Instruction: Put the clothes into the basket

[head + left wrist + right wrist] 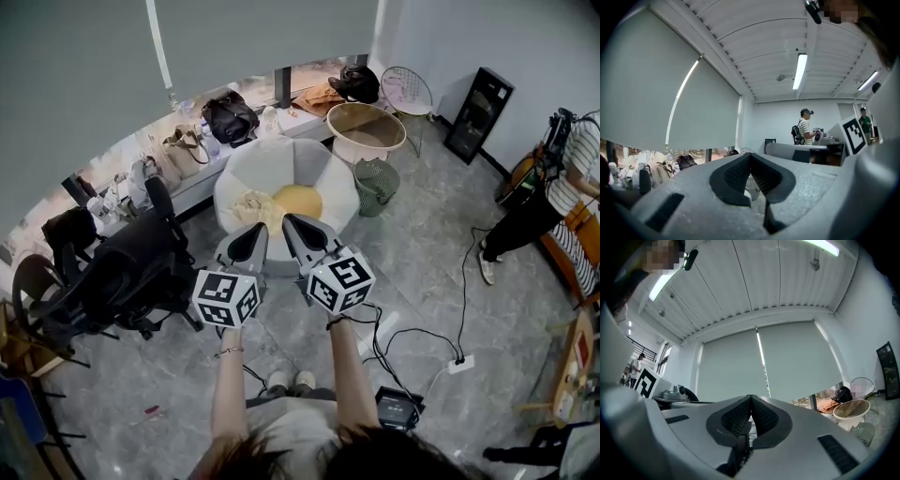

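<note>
A cream garment [248,206] and a yellow garment [300,199] lie on a round white table [281,150] in the head view. A green mesh basket [377,183] stands on the floor at the table's right side; it also shows low at the right of the right gripper view [862,431]. My left gripper [261,228] and right gripper [287,219] are held side by side in the air over the table's near edge, pointing about level. Both are shut, their ribbed pads meeting at the tips with nothing between them [750,154] [751,397].
A large beige tub [366,129] sits behind the green basket. Black office chairs [122,272] crowd the left. Bags line the window ledge [230,117]. A person in a striped shirt [553,197] stands at the right. Cables and a power strip [459,364] lie on the floor.
</note>
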The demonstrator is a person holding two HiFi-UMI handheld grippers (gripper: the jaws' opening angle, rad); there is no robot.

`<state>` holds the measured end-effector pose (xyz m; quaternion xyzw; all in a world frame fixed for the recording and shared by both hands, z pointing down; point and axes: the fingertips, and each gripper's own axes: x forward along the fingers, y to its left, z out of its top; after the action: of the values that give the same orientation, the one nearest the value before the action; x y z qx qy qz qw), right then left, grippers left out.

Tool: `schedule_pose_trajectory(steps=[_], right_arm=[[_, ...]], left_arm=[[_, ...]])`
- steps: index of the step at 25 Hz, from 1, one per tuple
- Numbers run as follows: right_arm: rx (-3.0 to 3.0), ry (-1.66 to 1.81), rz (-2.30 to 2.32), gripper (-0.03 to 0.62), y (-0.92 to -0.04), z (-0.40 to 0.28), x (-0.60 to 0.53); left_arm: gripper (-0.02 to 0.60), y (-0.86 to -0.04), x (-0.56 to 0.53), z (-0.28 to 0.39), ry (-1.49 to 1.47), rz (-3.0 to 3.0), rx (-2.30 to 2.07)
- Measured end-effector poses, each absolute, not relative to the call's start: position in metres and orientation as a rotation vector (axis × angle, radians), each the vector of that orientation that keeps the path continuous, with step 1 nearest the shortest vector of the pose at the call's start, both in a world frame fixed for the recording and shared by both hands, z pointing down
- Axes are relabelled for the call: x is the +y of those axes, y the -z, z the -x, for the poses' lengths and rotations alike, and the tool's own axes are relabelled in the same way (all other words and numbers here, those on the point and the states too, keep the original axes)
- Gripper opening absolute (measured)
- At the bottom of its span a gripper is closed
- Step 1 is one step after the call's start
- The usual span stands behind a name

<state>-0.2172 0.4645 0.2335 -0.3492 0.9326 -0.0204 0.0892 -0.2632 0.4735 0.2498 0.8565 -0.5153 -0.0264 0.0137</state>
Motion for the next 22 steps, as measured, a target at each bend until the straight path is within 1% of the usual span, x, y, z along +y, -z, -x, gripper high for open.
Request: schedule_pose_trajectory(steps=[8, 16, 22], right_arm=[[2.779, 0.074, 1.014, 0.009, -0.236, 0.212, 0.464], [2.775, 0.095, 0.996, 0.009, -0.239, 0.190, 0.468], [2.796, 0.110, 0.978, 0.009, -0.245, 0.188, 0.466]], left_arm=[[0.011, -0.250, 0.473, 0.260, 0.079, -2.657, -1.624], [0.011, -0.255, 0.482, 0.243, 0.065, -2.638, -1.647], [0.011, -0.264, 0.484, 0.248, 0.057, -2.597, -1.682]])
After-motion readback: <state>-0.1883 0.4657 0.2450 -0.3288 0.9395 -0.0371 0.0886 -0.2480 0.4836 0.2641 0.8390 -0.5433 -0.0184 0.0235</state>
